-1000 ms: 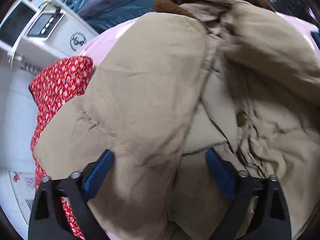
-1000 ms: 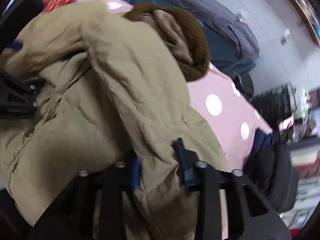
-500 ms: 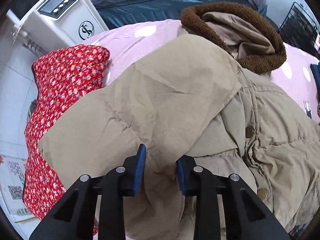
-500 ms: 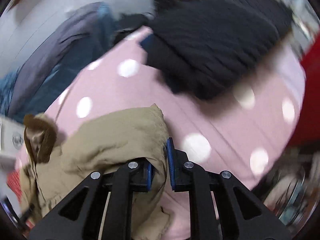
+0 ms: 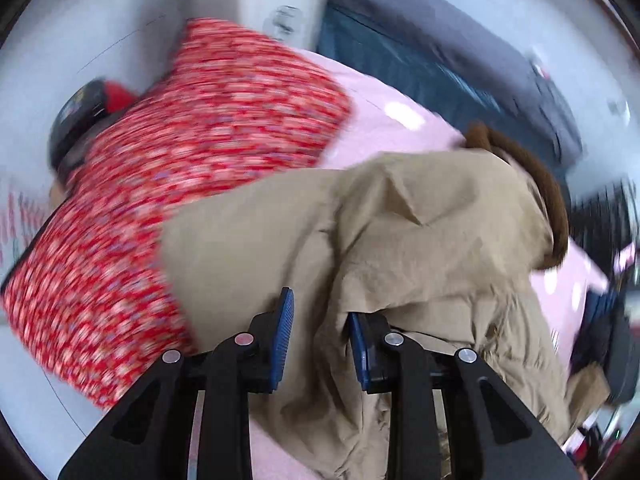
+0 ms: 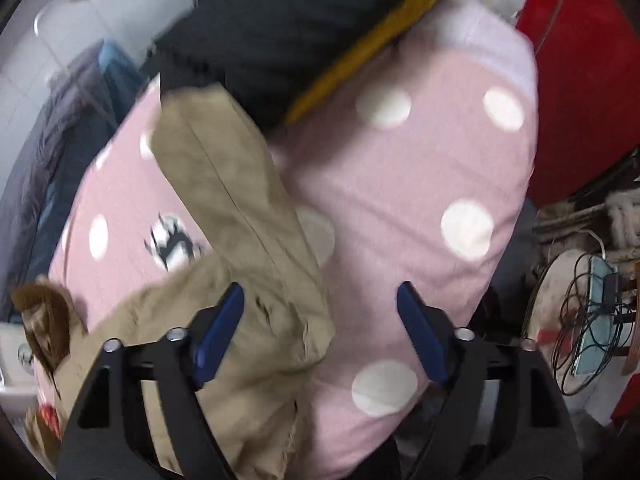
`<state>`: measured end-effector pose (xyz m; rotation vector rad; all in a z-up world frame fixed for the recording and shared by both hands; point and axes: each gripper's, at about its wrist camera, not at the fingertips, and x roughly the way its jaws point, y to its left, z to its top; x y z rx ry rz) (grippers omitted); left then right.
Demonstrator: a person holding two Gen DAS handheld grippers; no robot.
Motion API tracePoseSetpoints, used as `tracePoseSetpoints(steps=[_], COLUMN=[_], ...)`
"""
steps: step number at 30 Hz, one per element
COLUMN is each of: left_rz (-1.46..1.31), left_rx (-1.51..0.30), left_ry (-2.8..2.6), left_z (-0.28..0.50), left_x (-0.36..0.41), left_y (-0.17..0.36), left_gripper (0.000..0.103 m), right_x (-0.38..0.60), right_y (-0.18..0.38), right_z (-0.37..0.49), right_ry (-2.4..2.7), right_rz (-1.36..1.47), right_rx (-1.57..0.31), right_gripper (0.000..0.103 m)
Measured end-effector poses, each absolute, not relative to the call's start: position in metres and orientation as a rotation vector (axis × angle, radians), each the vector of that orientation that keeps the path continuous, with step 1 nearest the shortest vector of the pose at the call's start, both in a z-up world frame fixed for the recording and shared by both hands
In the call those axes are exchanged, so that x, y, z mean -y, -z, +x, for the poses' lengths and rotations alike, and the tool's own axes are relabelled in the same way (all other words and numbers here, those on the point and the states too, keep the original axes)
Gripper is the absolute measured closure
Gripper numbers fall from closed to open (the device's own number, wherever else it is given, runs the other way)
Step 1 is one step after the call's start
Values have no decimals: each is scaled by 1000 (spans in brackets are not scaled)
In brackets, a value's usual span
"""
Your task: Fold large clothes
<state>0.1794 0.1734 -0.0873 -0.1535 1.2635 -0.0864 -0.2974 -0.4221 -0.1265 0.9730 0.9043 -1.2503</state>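
A bed under a pink sheet (image 6: 420,168) with white dots fills the middle, with a white appliance (image 5: 280,4) at twelve o'clock, pale tiled wall (image 6: 52,40) at ten o'clock and a red cabinet (image 6: 584,80) at two o'clock.

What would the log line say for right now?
left gripper: shut on tan coat | right gripper: just opened, sleeve released | surface: pink dotted cover
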Motion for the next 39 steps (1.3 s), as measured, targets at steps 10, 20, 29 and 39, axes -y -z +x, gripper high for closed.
tracePoseSetpoints(steps=[10, 20, 29, 39], left_rz=[-408, -465, -1, 246], left_rx=[-1174, -1184, -1260, -1369], left_ry=[-185, -314, -195, -309], left_z=[120, 87, 92, 73], left_x=[-280, -328, -300, -306], left_y=[94, 85, 57, 67], left_gripper=[74, 73, 29, 10], right_x=[410, 330, 304, 315], right_y=[74, 120, 177, 187], right_z=[-235, -114, -97, -90], right_ry=[1110, 668, 497, 465], right_rz=[807, 693, 671, 670], right_rx=[-820, -1101, -1318, -1355], right_gripper=[24, 22, 22, 21])
